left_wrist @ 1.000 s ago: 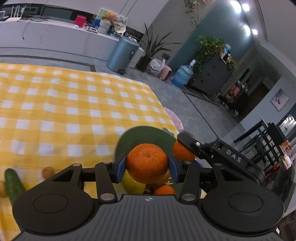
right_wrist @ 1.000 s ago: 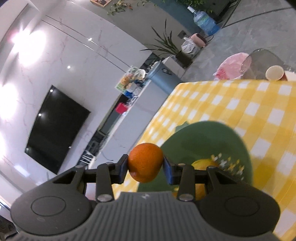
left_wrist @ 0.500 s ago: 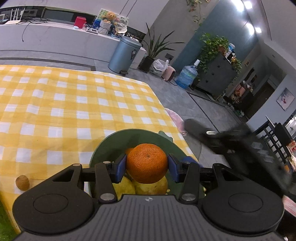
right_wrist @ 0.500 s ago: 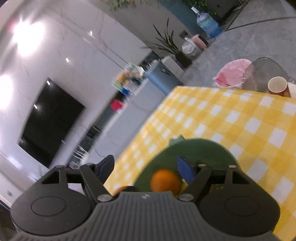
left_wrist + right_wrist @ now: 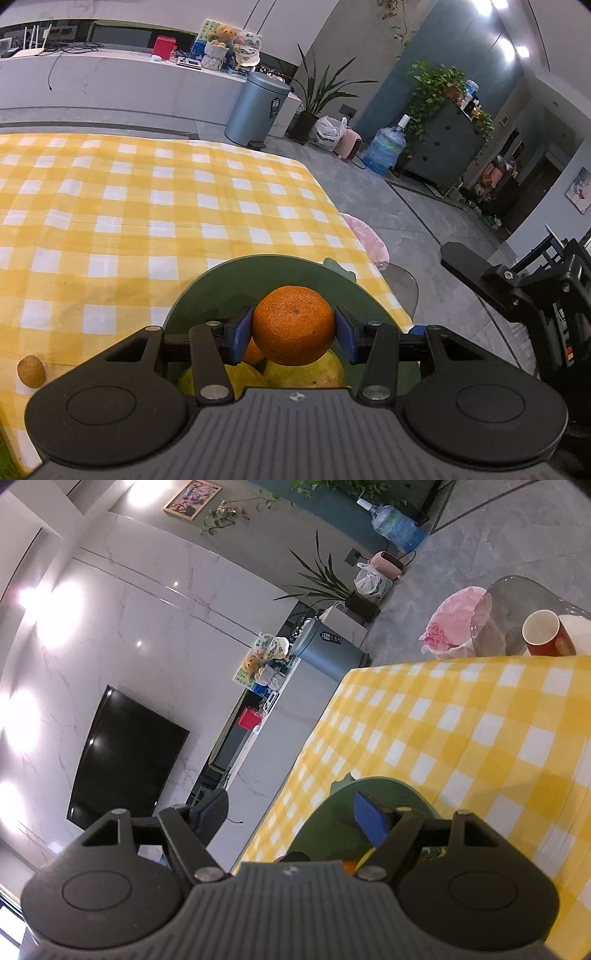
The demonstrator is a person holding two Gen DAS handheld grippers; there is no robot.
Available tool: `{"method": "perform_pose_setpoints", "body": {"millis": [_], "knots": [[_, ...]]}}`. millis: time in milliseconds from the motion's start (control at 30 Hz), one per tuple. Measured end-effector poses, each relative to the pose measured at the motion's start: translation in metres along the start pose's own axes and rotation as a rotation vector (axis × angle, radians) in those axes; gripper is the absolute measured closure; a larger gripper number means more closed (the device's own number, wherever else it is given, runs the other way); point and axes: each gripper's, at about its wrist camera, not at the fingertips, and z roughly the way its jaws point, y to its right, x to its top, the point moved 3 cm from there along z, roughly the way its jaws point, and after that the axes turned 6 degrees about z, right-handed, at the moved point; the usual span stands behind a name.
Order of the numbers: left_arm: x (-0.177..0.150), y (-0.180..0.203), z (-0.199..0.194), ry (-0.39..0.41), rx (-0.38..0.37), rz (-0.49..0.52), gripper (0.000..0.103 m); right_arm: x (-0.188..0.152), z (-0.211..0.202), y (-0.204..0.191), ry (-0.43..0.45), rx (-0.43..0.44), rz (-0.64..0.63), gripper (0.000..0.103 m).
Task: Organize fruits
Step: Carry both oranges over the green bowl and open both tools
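My left gripper (image 5: 294,334) is shut on an orange (image 5: 294,325) and holds it just above a green bowl (image 5: 236,273) on the yellow checked tablecloth. Under it in the bowl lie yellow-green fruits (image 5: 306,371) and another orange (image 5: 253,352). My right gripper (image 5: 290,814) is open and empty, raised beside the same green bowl (image 5: 384,786); a bit of orange (image 5: 349,866) shows under its body. The right gripper also shows in the left wrist view (image 5: 517,291), at the right past the table edge.
A small brown kiwi (image 5: 31,370) lies on the cloth at the left. A red cup (image 5: 546,633) stands on a glass table beyond the cloth's edge. A pink-lined bin (image 5: 454,624) and a grey bin (image 5: 256,107) stand on the floor.
My right gripper opened, dropped its orange into the bowl and drew back to the right. My left gripper carried its orange forward over the bowl.
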Motion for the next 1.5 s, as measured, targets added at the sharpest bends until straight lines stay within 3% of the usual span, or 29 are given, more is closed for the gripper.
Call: {"method": "perform_pose_setpoints", "body": {"millis": [300,567,833,900,933,1067,1333,1500], "knots": [[-0.018,0.008,-0.013,-0.070,-0.102,0.011,0.049,0.002,-0.001,0.001,-0.007,-0.013,0.003,0.030],[-0.004,0.014,-0.002,-0.054,-0.081,0.017,0.049,0.002,-0.004,0.001,0.001,-0.022,-0.002,0.030],[0.025,0.027,0.028,-0.039,0.003,0.077,0.049,0.010,-0.009,0.013,0.037,-0.005,0.076,0.030],[0.025,0.029,0.033,-0.063,-0.013,0.101,0.045,0.011,-0.008,0.014,0.033,0.007,0.087,0.030],[0.023,0.031,0.034,-0.069,-0.011,0.142,0.037,0.011,-0.007,0.014,0.032,0.006,0.089,0.030],[0.019,0.040,0.017,0.011,0.109,0.250,0.036,0.010,-0.004,0.016,0.020,-0.007,0.084,0.030],[0.014,0.028,-0.036,-0.002,0.094,0.234,0.036,0.008,-0.006,0.014,0.003,0.001,0.068,0.030],[0.010,0.015,-0.063,-0.030,0.082,0.170,0.035,-0.004,-0.002,0.003,-0.040,-0.022,-0.032,0.030]]}}
